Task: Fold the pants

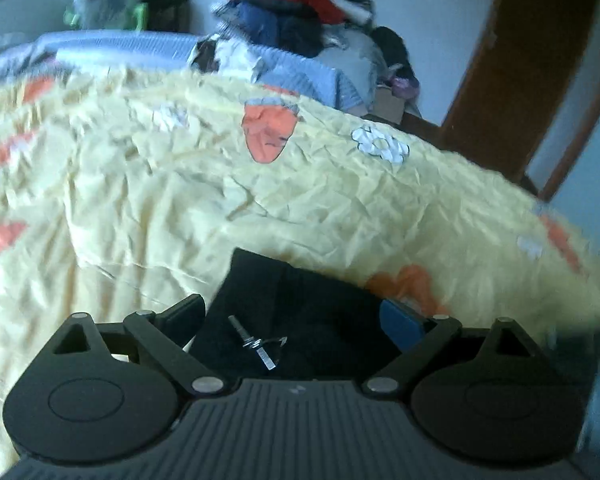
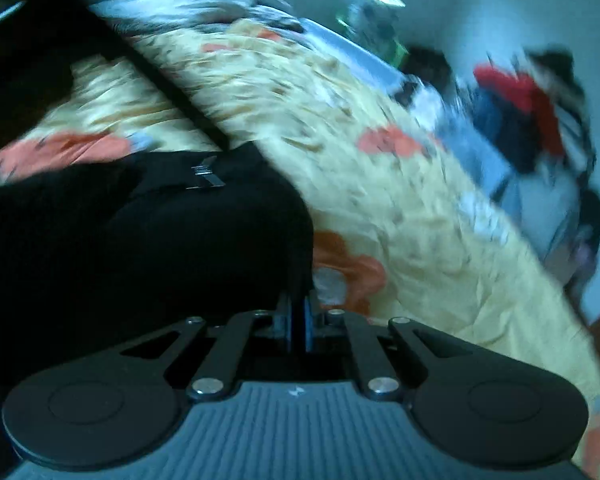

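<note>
Lying on one bed under a yellow bedspread (image 1: 140,168) printed with orange shapes and white flowers is one pair of black pants (image 2: 140,248), bunched at the near edge. In the left wrist view the left gripper (image 1: 296,316) has its two fingers spread wide, the dark cloth lying between them with neither pad visibly pressing on it; one small metal zipper pull (image 1: 256,344) glints on the cloth at about 6 o'clock. In the right wrist view the right gripper (image 2: 299,320) has its fingers pressed together, pinching the right-hand edge of the pants — the fabric fills the frame from 7 to 10 o'clock. One heap of clothes (image 1: 296,4), red and navy on top, stands beyond the bed at 12 o'clock, and one brown door (image 1: 540,72) is at 2 o'clock. Both views are smeared by motion — the heap's separate garments cannot be counted, and most of the pants are cut off by the frame or lost in shadow.
</note>
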A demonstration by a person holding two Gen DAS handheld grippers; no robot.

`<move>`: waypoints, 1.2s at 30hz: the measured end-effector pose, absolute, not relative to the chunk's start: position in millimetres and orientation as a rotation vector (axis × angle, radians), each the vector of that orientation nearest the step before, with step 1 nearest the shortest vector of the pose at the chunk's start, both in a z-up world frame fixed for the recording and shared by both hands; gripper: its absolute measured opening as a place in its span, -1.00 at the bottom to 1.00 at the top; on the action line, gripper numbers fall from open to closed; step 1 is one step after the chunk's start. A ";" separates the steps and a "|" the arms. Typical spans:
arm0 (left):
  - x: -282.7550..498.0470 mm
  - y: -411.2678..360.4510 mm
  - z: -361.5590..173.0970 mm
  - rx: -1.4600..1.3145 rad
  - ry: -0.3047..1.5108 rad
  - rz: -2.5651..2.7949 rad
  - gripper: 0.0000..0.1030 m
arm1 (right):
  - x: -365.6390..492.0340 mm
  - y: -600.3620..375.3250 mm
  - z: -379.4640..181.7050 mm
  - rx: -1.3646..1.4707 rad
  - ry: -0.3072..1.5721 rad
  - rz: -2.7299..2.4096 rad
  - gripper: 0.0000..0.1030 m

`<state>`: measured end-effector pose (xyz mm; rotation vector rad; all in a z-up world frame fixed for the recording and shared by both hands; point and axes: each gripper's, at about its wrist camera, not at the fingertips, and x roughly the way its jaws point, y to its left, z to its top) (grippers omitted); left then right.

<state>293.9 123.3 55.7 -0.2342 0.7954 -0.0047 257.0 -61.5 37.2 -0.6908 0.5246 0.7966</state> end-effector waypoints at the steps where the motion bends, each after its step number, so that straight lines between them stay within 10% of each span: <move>1: 298.7 126.1 54.0 -0.285 0.806 -0.015 0.86 | 244.5 -59.9 37.6 -0.717 0.499 0.802 -0.88; 8: 319.4 142.3 29.8 -0.572 0.939 -0.035 0.66 | 201.1 -52.4 41.0 -0.807 0.411 0.817 -0.88; 10: 315.3 145.5 26.2 -0.600 0.942 -0.036 -0.40 | 193.8 -51.7 42.4 -0.805 0.410 0.819 -0.88; 13: 297.6 149.3 27.9 -0.591 0.909 -0.040 -0.86 | 185.0 -49.6 41.5 -0.821 0.412 0.812 -0.88; 36: 62.6 150.7 20.0 -0.297 0.852 -0.094 -0.88 | 13.2 -37.2 22.2 -0.781 0.515 0.910 -0.89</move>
